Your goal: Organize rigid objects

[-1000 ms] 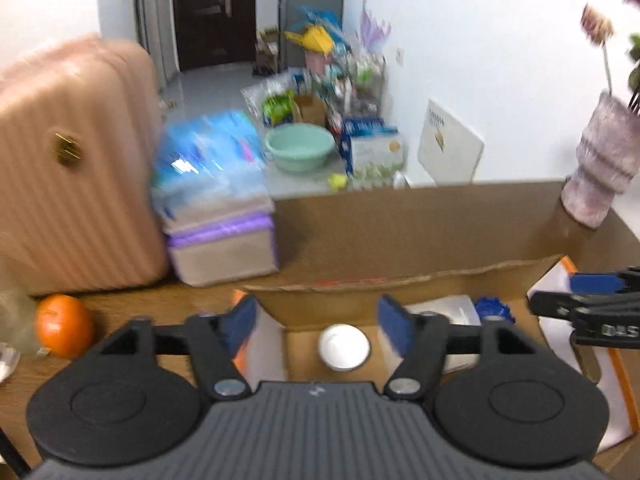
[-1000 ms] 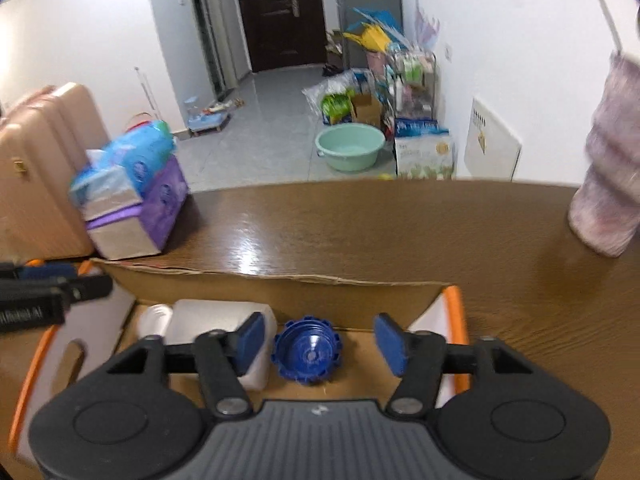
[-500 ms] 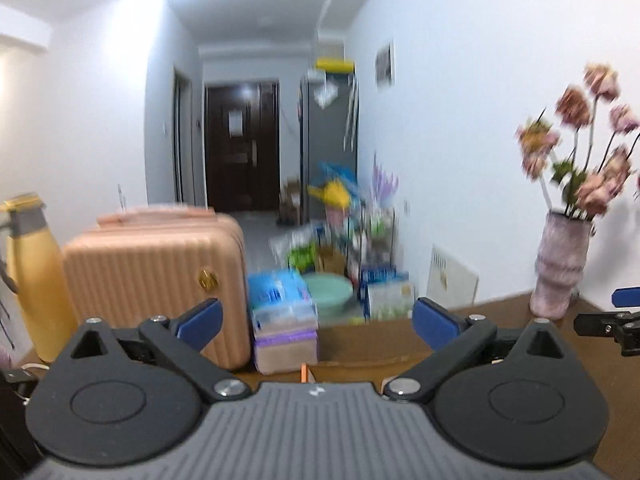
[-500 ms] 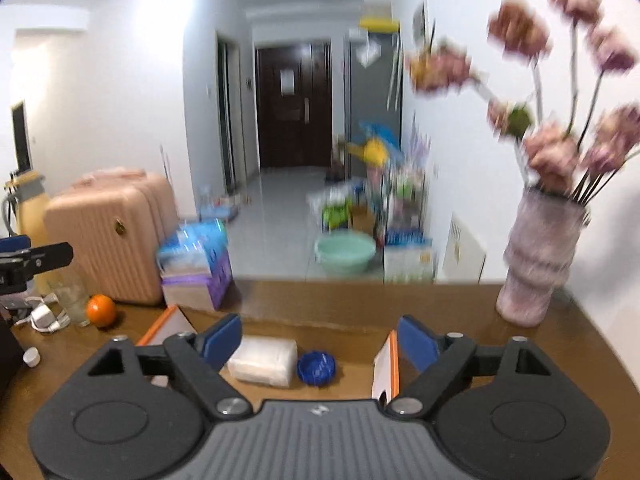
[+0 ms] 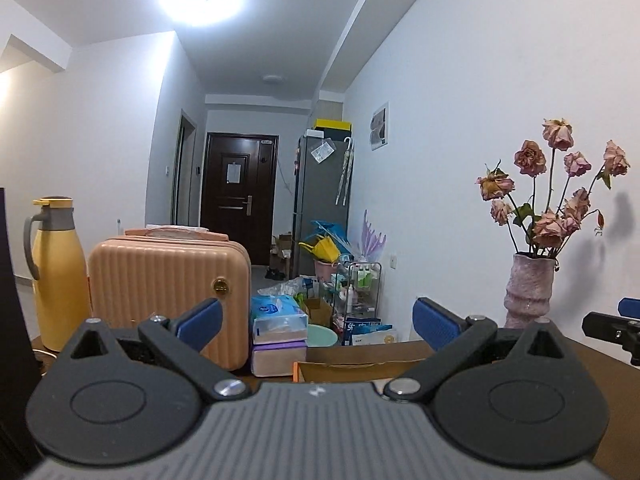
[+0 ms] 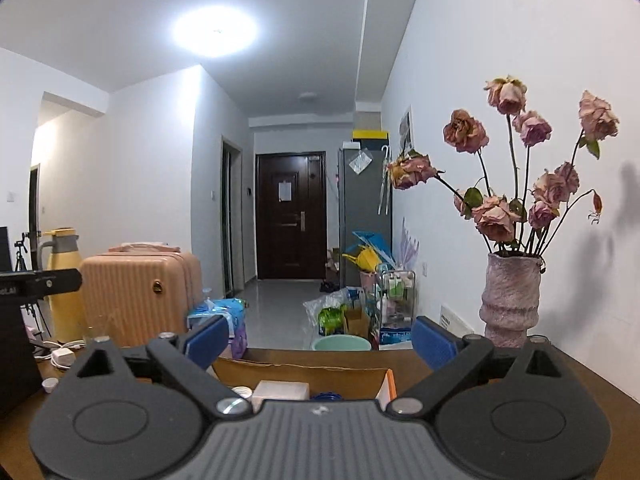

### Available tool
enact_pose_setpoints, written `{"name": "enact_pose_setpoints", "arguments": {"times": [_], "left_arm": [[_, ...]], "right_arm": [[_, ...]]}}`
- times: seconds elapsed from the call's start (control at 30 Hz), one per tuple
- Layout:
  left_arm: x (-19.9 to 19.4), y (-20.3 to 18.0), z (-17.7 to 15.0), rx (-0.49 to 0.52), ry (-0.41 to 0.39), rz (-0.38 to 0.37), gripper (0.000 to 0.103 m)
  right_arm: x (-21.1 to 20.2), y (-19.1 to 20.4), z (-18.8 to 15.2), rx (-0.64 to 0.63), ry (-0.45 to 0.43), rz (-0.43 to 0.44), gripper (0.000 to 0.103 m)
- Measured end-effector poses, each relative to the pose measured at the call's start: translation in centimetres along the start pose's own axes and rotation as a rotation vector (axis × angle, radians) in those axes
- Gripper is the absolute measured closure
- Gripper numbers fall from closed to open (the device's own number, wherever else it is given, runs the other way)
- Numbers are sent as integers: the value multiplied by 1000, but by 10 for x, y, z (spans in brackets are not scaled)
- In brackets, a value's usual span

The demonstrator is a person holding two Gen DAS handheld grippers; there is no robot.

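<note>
White walls [image 6: 500,40] and a white ceiling enclosed a narrow hallway, lit by a bright round ceiling light [image 6: 216,31]. At its far end stood a dark brown door [image 6: 291,216] with a paper stuck on it. A grey fridge [image 5: 323,200] stood against the right wall, with a small wire rack [image 6: 396,296] of bottles and a green basin [image 6: 341,343] on the pale tiled floor [image 6: 276,316] nearby. The brown wooden worktop [image 6: 592,376] filled the foreground.

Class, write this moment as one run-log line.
left gripper: open, empty | right gripper: open, empty | cardboard box: holds white container, blue lid
</note>
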State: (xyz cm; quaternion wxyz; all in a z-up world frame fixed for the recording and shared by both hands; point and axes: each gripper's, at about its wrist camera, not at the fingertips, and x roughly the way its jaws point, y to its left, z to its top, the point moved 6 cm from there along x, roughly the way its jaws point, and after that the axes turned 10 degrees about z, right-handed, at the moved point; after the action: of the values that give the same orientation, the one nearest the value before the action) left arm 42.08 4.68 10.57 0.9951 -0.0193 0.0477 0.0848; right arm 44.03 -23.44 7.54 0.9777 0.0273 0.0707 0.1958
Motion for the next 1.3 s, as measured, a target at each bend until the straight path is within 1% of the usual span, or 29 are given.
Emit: {"name": "enact_pose_setpoints", "arguments": {"times": [0.13,0.27,0.33,0.43,0.5,0.57,0.6,0.67,0.73,0.8,0.83,0.87,0.93,0.97,1.0,1.03,1.1,1.2,1.3], "left_arm": [[-22,7,-5,9,-28,0,0],[-51,14,-20,37,-58,18,0],[-70,14,-31,71,-78,21,0],[-103,17,-49,119,-87,14,0],[-128,22,-64,117,-92,1,0],[-154,30,-80,114,-76,3,0],[-168,35,-88,116,-70,12,0],[-196,46,-103,112,-91,33,0],[-226,60,-120,89,-130,96,0],[-250,67,-138,73,-136,157,0],[-261,69,-147,67,-128,167,0],[-272,68,-157,79,-130,150,0],[-278,60,-168,142,-133,95,0],[-278,54,-171,172,-134,71,0],[-278,50,-174,190,-139,63,0],[-278,47,-174,198,-149,65,0],[-277,45,-175,184,-153,71,0],[-275,48,-179,162,-130,65,0],[-269,47,-180,187,-126,66,0]], "right_arm": [[-20,6,-8,27,-34,3,4],[-44,11,-16,22,-52,1,3],[-61,18,-24,13,-57,6,2],[-90,32,-37,-2,-53,11,2],[-111,42,-49,-22,-30,11,1],[-133,52,-62,-45,0,8,1],[-145,57,-70,-52,9,4,1],[-171,68,-89,-66,16,13,0],[-196,79,-110,-63,8,1,0],[-220,91,-132,-44,5,-39,0],[-231,97,-145,-20,10,-74,0],[-240,102,-155,6,9,-96,0],[-250,113,-172,48,15,-109,0],[-251,119,-178,53,26,-92,0],[-251,124,-181,38,35,-69,0],[-249,127,-182,16,40,-60,0],[-245,133,-179,-20,45,-67,0],[-241,134,-173,-26,36,-57,0],[-230,131,-170,-15,42,-50,0]]}}
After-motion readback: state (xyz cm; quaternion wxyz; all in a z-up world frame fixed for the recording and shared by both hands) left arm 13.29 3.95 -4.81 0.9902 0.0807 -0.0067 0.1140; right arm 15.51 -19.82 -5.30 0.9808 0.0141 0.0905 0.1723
